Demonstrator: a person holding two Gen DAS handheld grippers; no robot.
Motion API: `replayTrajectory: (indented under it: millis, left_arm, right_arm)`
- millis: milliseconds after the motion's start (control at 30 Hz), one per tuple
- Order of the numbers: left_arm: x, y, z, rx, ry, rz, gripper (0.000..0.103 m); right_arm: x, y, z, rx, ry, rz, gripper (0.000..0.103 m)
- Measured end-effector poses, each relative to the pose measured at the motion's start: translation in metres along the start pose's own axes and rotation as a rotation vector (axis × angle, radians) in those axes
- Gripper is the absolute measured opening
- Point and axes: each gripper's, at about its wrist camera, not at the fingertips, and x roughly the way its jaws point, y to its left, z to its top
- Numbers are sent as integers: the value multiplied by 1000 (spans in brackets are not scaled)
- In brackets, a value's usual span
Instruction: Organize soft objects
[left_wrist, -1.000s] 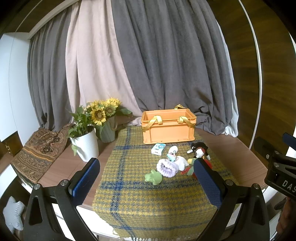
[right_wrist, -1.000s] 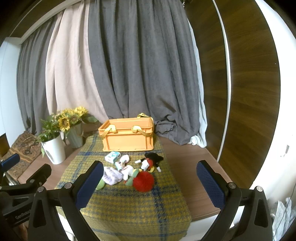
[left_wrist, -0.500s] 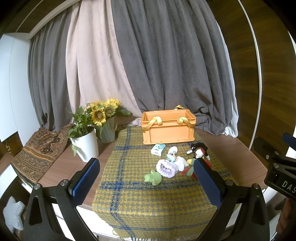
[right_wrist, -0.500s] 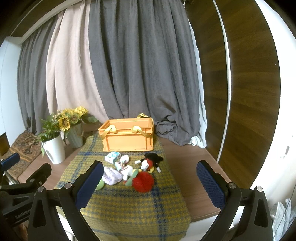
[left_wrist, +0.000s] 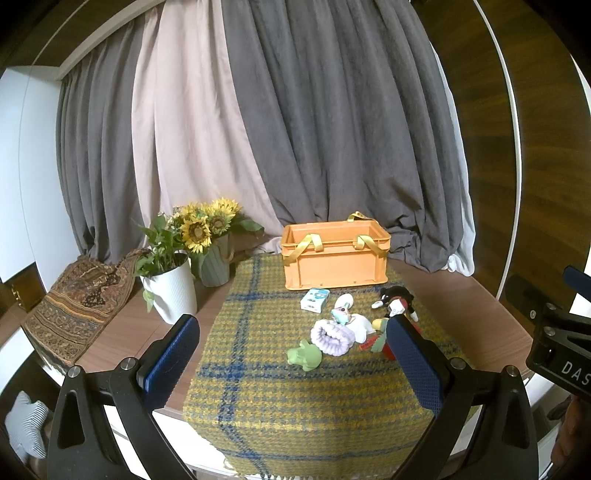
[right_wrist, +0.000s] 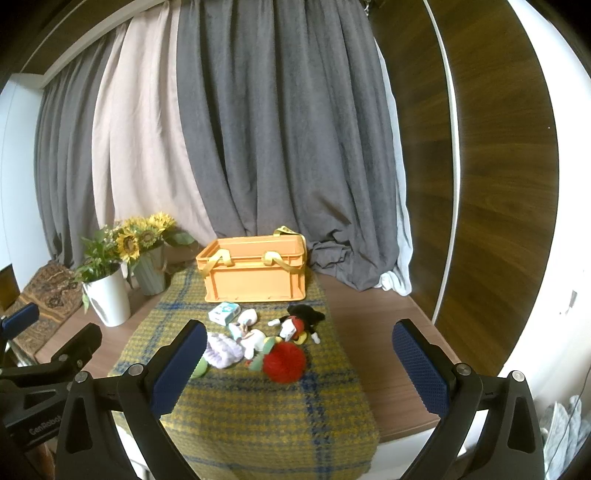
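Observation:
An orange crate (left_wrist: 334, 256) (right_wrist: 255, 269) with yellow handles stands at the back of a yellow-blue plaid cloth (left_wrist: 266, 376) (right_wrist: 266, 413). In front of it lie soft toys: a green frog (left_wrist: 304, 355), a lilac scrunchie (left_wrist: 331, 336) (right_wrist: 221, 350), a white plush (left_wrist: 356, 323) (right_wrist: 253, 338), a black-red mouse doll (left_wrist: 397, 302) (right_wrist: 299, 323), a red pompom (right_wrist: 284, 362) and a small blue-white packet (left_wrist: 314, 298) (right_wrist: 224, 313). My left gripper (left_wrist: 293, 363) and right gripper (right_wrist: 299, 365) are both open and empty, held back from the toys, near the table's front edge.
A white pot with greenery (left_wrist: 171, 288) (right_wrist: 107, 295) and a green vase of sunflowers (left_wrist: 214, 258) (right_wrist: 149, 273) stand left of the cloth. A patterned cloth (left_wrist: 74, 295) lies at the far left. Grey curtains hang behind. Wood wall on the right.

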Motion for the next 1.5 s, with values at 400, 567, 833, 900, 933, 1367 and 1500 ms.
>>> replayTrajectory:
  millis: [400, 567, 833, 900, 933, 1367, 1500]
  left_arm:
    - [4, -4, 5, 2, -8, -2, 103]
    - [5, -7, 5, 2, -7, -1, 103]
    - [14, -9, -1, 5, 4, -10, 103]
    - [20, -7, -4, 3, 15, -14, 103]
    - [25, -7, -5, 1, 23, -12, 103]
    - [91, -3, -38, 18, 101, 11, 103]
    - [118, -4, -48, 26, 125, 10, 103]
  right_arm:
    - [1, 0, 0, 0, -1, -2, 102]
    - [1, 0, -1, -2, -1, 1, 102]
    - [8, -3, -1, 4, 15, -3, 102]
    - [13, -4, -1, 7, 25, -2, 102]
    - [16, -3, -2, 7, 30, -1, 102]
    - [88, 10, -26, -1, 115, 32, 102]
    - [114, 15, -36, 0, 149, 47, 102]
